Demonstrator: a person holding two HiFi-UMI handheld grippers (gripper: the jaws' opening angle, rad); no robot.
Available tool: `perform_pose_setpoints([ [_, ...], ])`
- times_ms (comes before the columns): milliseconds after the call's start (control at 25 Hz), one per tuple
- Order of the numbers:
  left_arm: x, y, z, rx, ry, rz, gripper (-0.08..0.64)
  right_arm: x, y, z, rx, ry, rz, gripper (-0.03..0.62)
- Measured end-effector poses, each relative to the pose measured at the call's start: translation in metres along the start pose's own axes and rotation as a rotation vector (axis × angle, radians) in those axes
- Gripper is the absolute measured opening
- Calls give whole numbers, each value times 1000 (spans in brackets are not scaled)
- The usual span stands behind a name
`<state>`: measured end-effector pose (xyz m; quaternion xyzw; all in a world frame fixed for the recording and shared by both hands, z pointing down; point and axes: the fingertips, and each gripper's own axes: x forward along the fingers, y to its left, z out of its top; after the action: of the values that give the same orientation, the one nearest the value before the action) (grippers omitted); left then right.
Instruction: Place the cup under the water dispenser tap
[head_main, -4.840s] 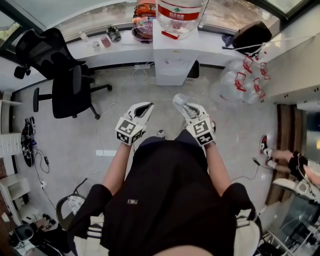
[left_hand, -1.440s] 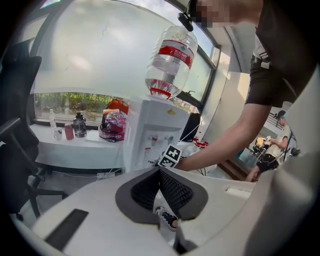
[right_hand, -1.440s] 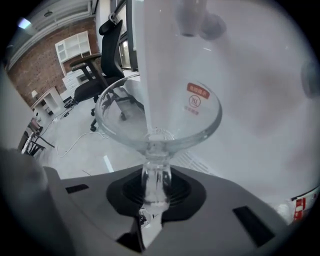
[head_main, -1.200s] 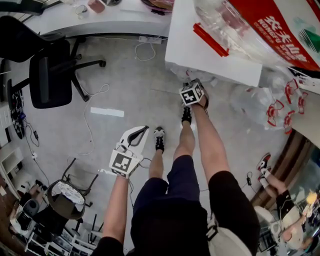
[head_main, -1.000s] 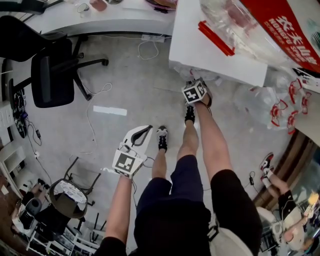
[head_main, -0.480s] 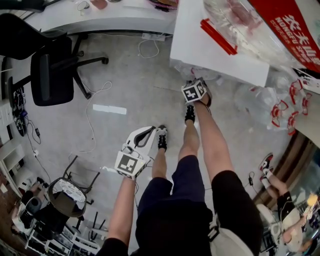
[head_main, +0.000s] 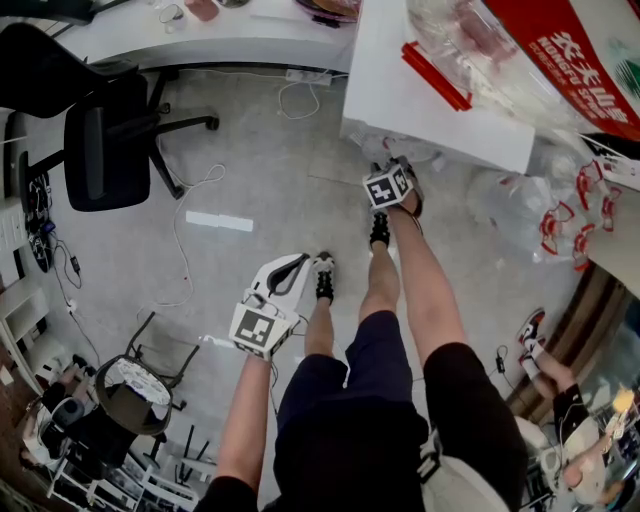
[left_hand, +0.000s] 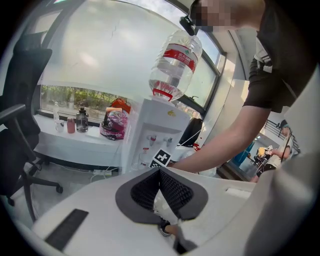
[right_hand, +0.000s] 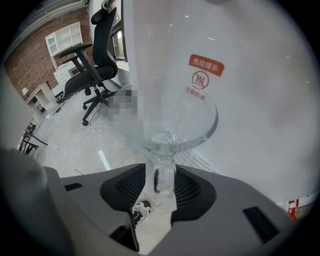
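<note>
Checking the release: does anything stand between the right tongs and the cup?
Nothing visible does. The cup stands with its stem between the right tongs, whose jaws have just been opening, at the water dispenser.

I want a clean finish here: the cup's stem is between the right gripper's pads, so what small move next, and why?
Probably draw the right gripper straight back, away from the cup. Its jaws have just been opening, gaps show either side of the stem, and the cup stands upright against the water dispenser's white front, so it looks released.
</note>
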<state>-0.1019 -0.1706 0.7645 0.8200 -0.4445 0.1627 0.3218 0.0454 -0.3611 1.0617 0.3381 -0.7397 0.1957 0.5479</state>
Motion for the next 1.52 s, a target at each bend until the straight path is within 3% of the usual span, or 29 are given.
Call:
perform_pose_setpoints([
  [120, -1, -1, 0, 5, 4, 0, 0, -3, -4, -7, -13, 4, -24, 172],
  [680, -23, -23, 40, 60, -33, -33, 0, -68, 12, -72, 5, 32, -23, 166],
  [800, -33, -34, 47, 82, -32, -48, 0, -91, 17, -92, 24, 39, -20, 111],
  [880, -39, -39, 51, 96, -37, -58, 0, -108, 19, -99, 47, 30, -15, 29],
  [960, -46, -43, 56, 128, -53, -69, 0, -123, 26, -100, 57, 6, 10, -3],
  [1200, -62, -59, 61, 179, -44, -115, 0, -187, 41, -80, 50, -127, 44, -6],
  [1520, -75, -92, 79, 246, -50, -205, 0, -300, 47, -65, 154, -270, 38, -5],
])
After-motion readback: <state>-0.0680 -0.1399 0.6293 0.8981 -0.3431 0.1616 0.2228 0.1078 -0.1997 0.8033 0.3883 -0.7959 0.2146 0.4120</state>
